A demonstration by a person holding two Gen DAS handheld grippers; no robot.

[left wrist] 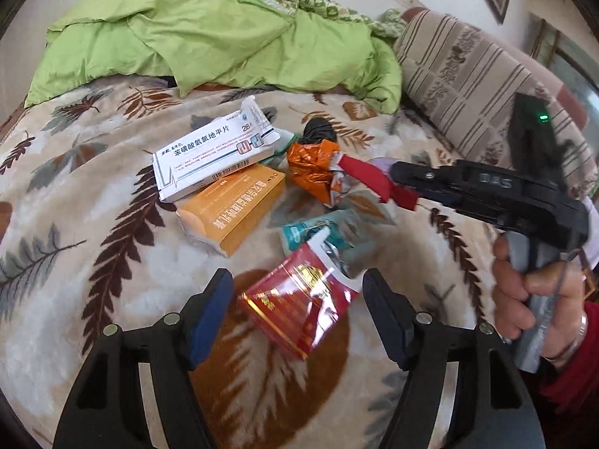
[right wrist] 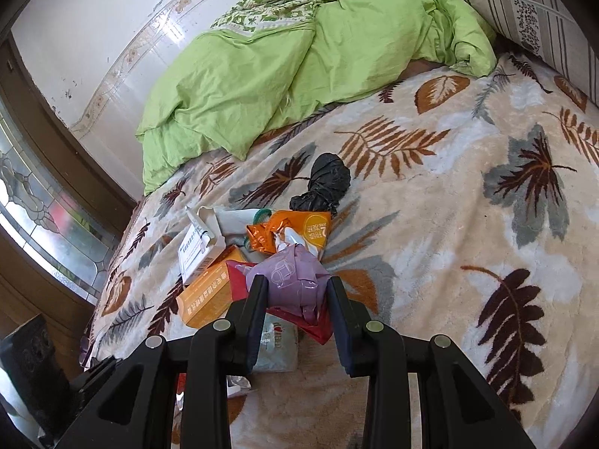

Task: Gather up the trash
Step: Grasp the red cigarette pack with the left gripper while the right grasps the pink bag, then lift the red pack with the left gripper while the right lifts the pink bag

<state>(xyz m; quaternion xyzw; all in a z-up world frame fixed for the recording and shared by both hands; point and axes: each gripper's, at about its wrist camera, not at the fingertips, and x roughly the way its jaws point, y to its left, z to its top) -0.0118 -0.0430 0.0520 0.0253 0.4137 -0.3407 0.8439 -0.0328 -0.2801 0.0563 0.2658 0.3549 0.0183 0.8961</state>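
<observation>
Left wrist view: left gripper (left wrist: pixel 297 295) released, fingers spread either side of a red packet (left wrist: pixel 295 307) lying on the leaf blanket (left wrist: pixel 93 194); pads not touching it. Just beyond it a teal wrapper (left wrist: pixel 318 230), an orange box (left wrist: pixel 232 211), a white box (left wrist: pixel 215 157) lying partly on the orange one, an orange foil wrapper (left wrist: pixel 312 168) and a black bag (left wrist: pixel 318 131). Right gripper (left wrist: pixel 393 174) comes in from the right, held by a hand (left wrist: pixel 531 295), clamping red plastic (left wrist: pixel 378 183). Green duvet (left wrist: pixel 209 33) behind.

Right wrist view: right gripper (right wrist: pixel 297 299) clenched on a crumpled purple bag (right wrist: pixel 292 280) with red plastic (right wrist: pixel 318 323) beneath, above the trash pile. Orange box (right wrist: pixel 209 295) left, foil wrapper (right wrist: pixel 292 234) and black bag (right wrist: pixel 327 183) beyond.
</observation>
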